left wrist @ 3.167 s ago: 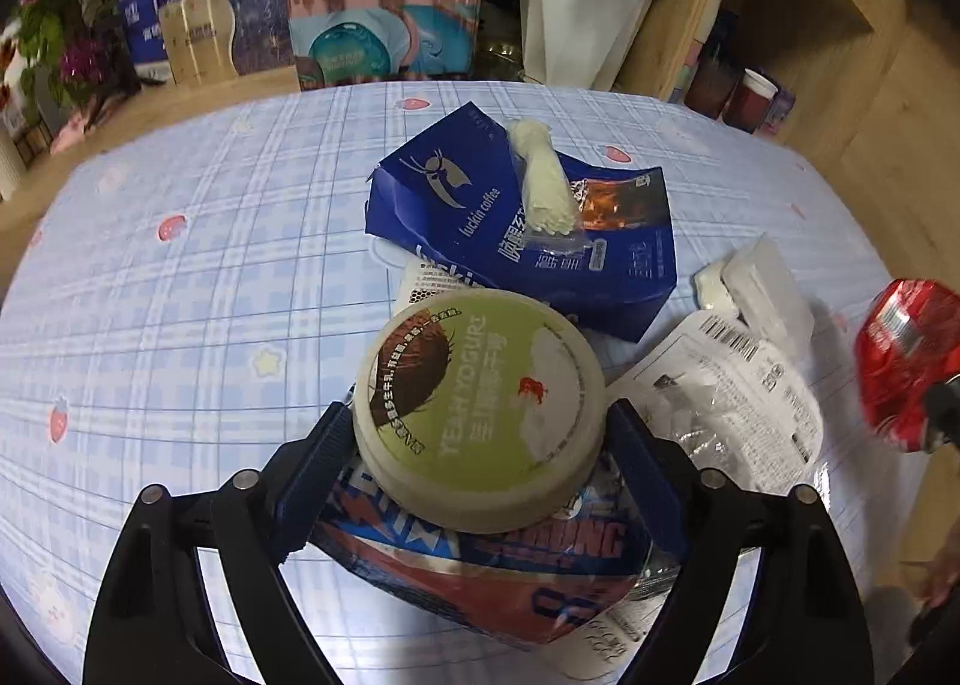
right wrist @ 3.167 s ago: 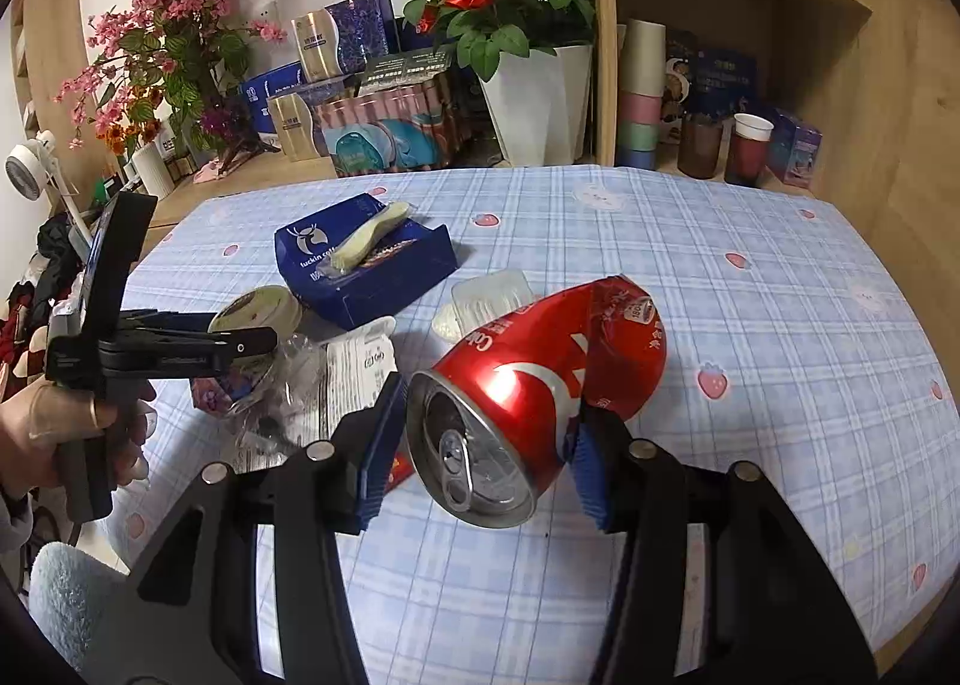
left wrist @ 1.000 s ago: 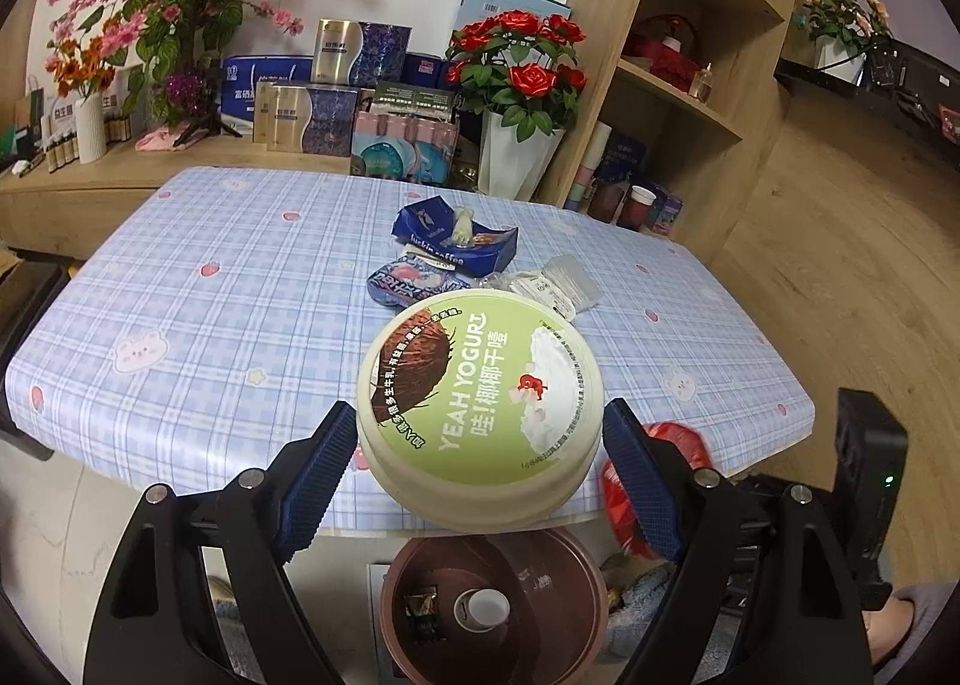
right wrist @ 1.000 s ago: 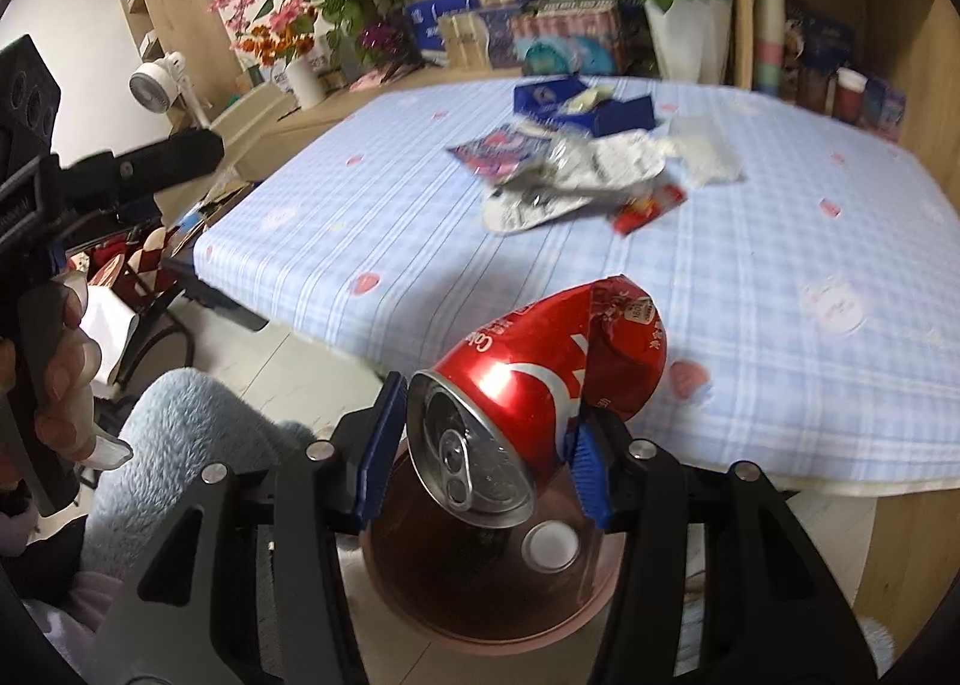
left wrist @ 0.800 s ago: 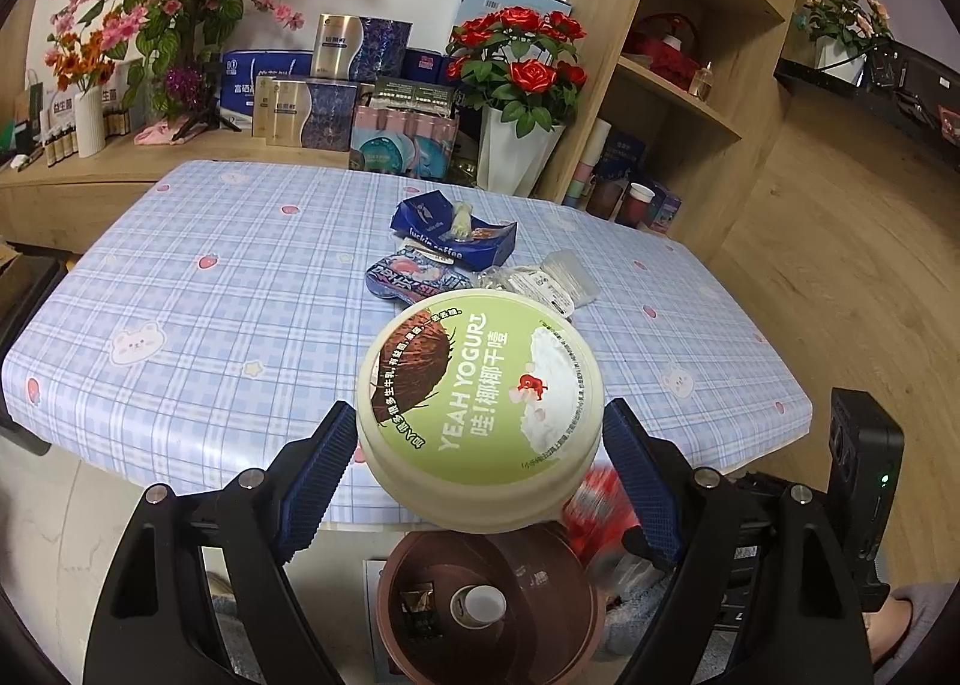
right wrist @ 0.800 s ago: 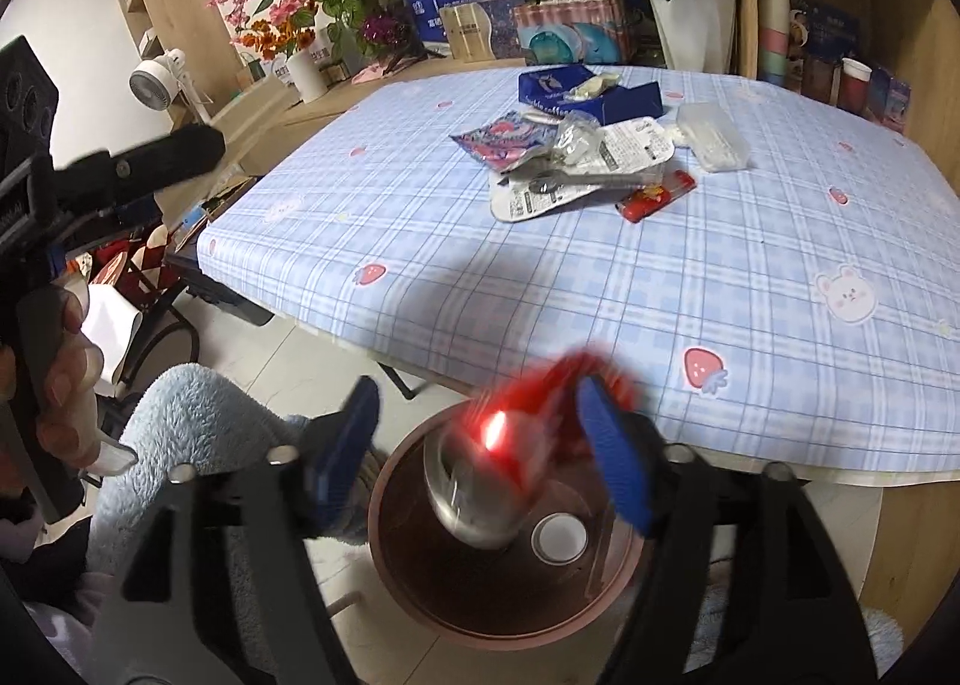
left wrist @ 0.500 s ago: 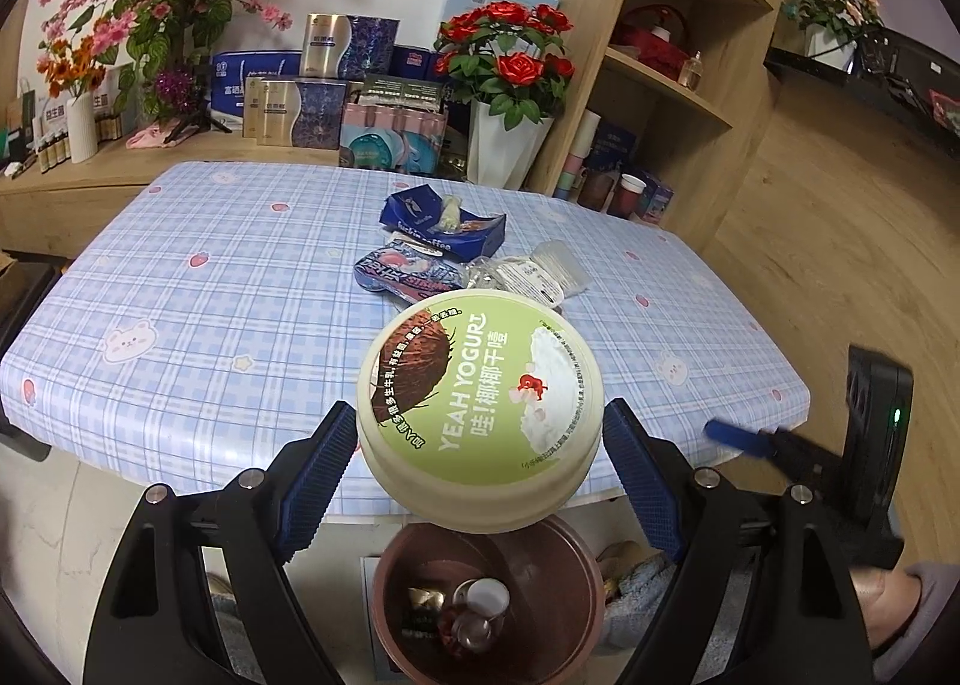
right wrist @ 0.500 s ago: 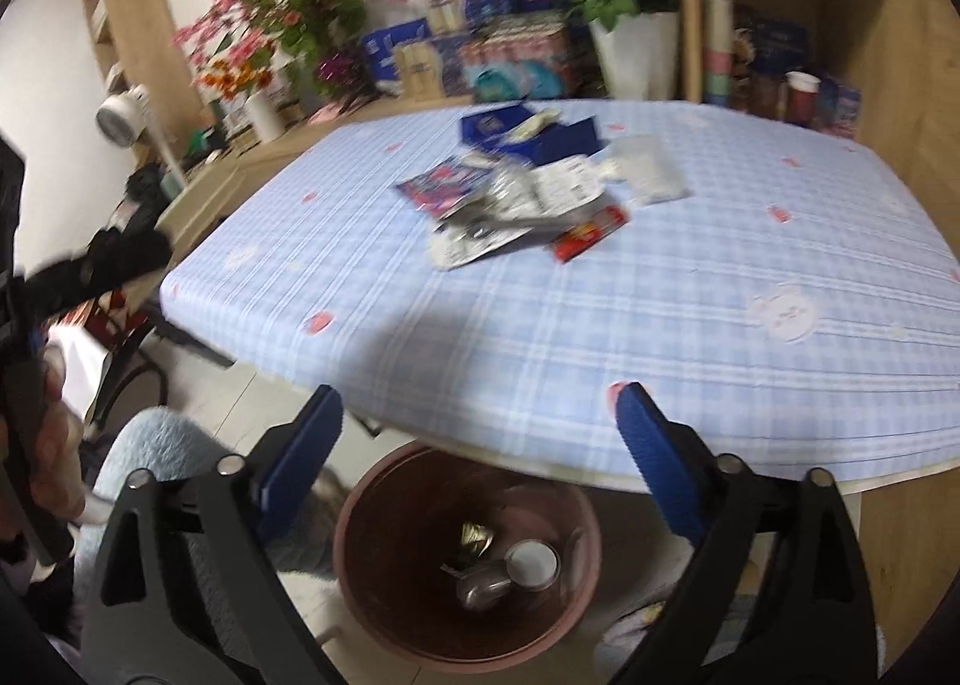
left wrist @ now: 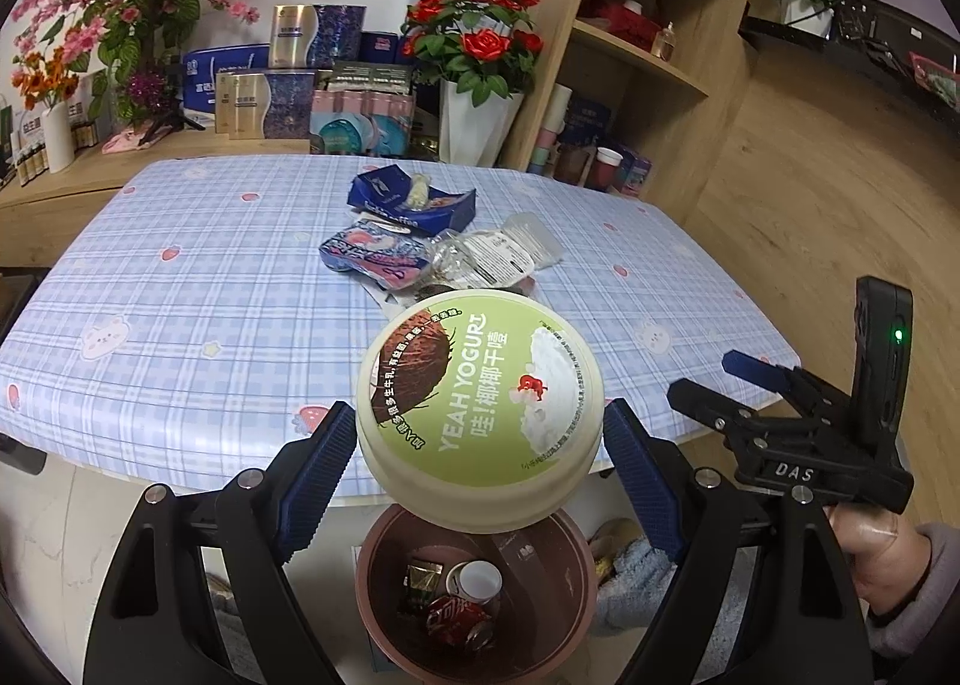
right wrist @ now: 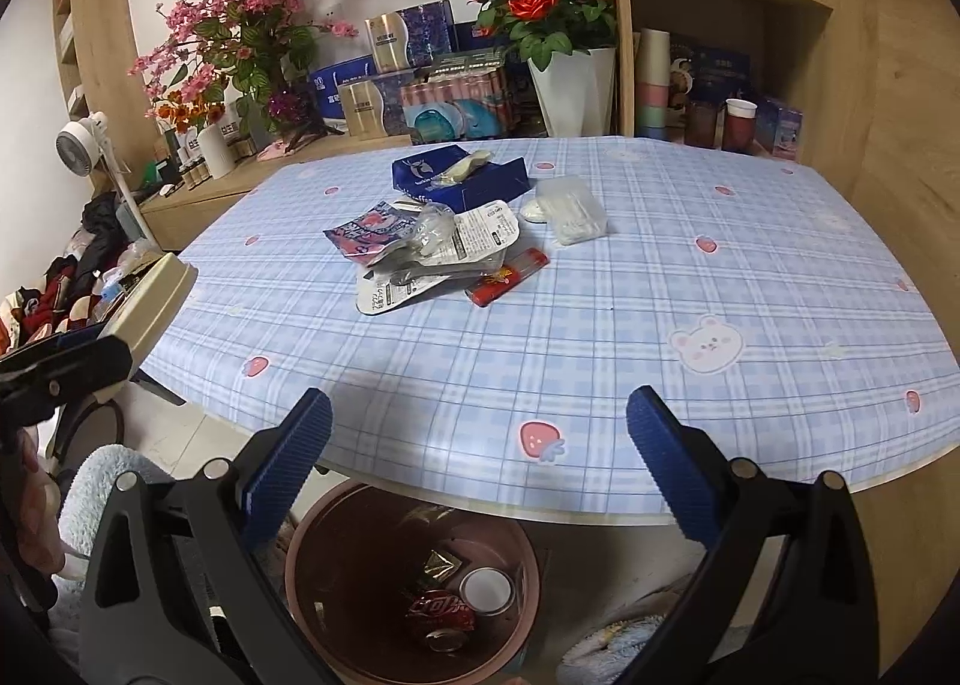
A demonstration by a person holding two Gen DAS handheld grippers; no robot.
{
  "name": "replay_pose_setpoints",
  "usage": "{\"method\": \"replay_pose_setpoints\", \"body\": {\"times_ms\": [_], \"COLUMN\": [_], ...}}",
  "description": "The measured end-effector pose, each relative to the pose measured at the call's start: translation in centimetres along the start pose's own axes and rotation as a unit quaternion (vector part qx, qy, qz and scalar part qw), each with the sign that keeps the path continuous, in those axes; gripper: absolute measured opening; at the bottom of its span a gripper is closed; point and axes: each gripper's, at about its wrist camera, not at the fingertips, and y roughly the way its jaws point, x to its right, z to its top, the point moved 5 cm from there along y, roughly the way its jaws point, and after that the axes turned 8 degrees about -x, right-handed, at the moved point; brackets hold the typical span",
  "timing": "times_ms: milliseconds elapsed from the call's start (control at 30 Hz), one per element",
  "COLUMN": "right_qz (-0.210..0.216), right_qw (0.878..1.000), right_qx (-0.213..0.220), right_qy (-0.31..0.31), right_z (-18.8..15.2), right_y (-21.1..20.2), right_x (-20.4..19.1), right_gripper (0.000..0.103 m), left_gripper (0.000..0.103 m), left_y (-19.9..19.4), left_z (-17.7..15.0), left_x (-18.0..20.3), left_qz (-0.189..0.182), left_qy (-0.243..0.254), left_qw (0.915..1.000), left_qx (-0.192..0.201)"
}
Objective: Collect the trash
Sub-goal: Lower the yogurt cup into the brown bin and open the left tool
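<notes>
My left gripper (left wrist: 480, 445) is clamped on a round cream yogurt tub with a green printed lid (left wrist: 480, 406), one blue ribbed pad against each side of its wall. I hold the tub over the round brown plastic waste bin (left wrist: 372, 619) that stands on the floor at the near edge of the table. Inside the bin lie a crushed red drink can (right wrist: 441, 616), a small white-rimmed cup (right wrist: 487, 591) and a dark foil wrapper (right wrist: 438, 562).

On the blue checked tablecloth (right wrist: 600, 337), near the middle, rests a cluster of remaining trash: a pink and blue snack packet (right wrist: 366, 229), a crumpled clear plastic film bag with a white printed label (right wrist: 474, 238), a folded dark blue paper coffee bag (right wrist: 459, 178), a small red wrapper (right wrist: 507, 277) and a clear plastic sleeve (right wrist: 570, 208). The items touch or overlap one another.

My right gripper (right wrist: 477, 469) holds nothing; its two blue pads stand wide apart, above the bin and in front of the table edge.
</notes>
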Motion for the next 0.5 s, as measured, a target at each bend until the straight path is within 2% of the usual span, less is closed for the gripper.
{"method": "replay_pose_setpoints", "body": {"times_ms": [500], "right_qz": [-0.003], "right_qw": [1.000], "right_qx": [-0.001], "right_qy": [0.004], "right_z": [0.0], "right_y": [0.1], "right_x": [0.1], "right_gripper": [0.097], "left_gripper": [0.083], "left_y": [0.9], "left_z": [-0.9], "left_x": [1.7], "left_qz": [-0.018], "left_qy": [0.023], "left_qw": [0.9993], "left_qx": [-0.021]}}
